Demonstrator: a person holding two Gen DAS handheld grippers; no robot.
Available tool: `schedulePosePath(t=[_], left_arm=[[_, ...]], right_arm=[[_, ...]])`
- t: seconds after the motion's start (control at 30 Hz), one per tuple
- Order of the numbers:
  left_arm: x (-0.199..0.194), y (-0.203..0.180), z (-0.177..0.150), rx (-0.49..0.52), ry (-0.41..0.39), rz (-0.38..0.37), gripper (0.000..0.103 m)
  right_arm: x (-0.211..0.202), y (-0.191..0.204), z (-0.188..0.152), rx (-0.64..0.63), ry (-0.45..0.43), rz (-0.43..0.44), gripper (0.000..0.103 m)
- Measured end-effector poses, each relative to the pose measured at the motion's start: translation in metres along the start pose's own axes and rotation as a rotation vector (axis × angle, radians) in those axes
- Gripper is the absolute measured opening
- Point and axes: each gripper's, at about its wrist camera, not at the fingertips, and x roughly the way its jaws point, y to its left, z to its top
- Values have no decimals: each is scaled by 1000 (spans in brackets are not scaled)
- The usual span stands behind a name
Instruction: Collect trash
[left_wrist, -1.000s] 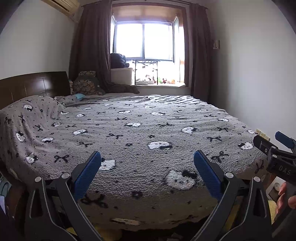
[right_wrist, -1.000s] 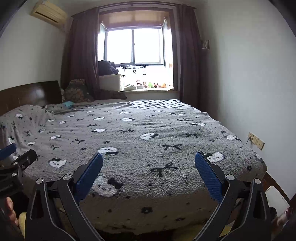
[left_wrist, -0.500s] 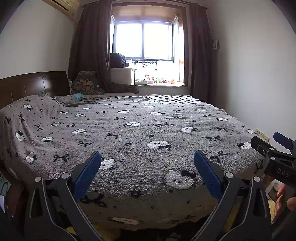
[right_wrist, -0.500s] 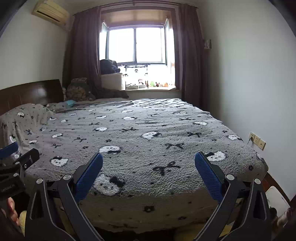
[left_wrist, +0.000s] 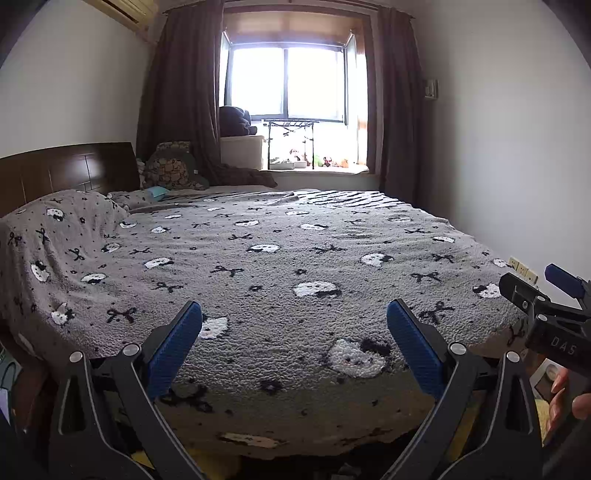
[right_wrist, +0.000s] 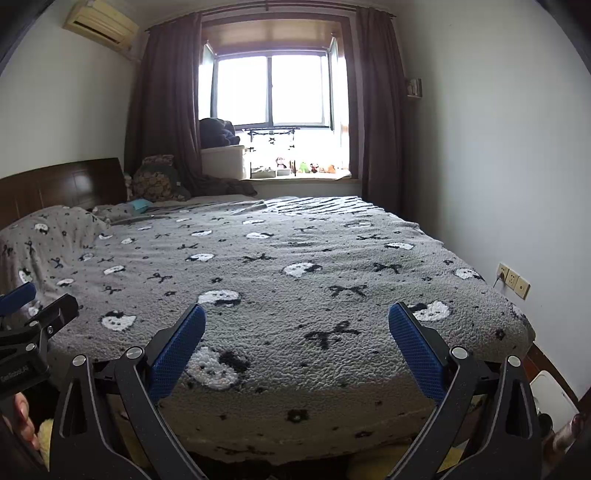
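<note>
Both the left tongs (left_wrist: 294, 332) and right tongs (right_wrist: 296, 334) hung spread apart and empty above the near edge of the bed (left_wrist: 280, 258); no trash showed on its grey blanket (right_wrist: 295, 266).

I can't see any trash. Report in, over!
Left gripper open, empty. Right gripper open, empty. No trash visible on grey blanket. Nothing in the way.

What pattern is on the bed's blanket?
Grey blanket with white cat faces and black bows; clearest in the right wrist view.

Blown-out window (left_wrist: 288, 83) backlights dim room; fisheye edges bend, perhaps slightly soft.
</note>
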Motion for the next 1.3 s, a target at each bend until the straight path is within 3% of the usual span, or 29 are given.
schedulePosePath(t=[1.3], left_arm=[[-3,0,2,-9,-9,16,95]], right_arm=[[2,-2,-1,-3,7,4,100]])
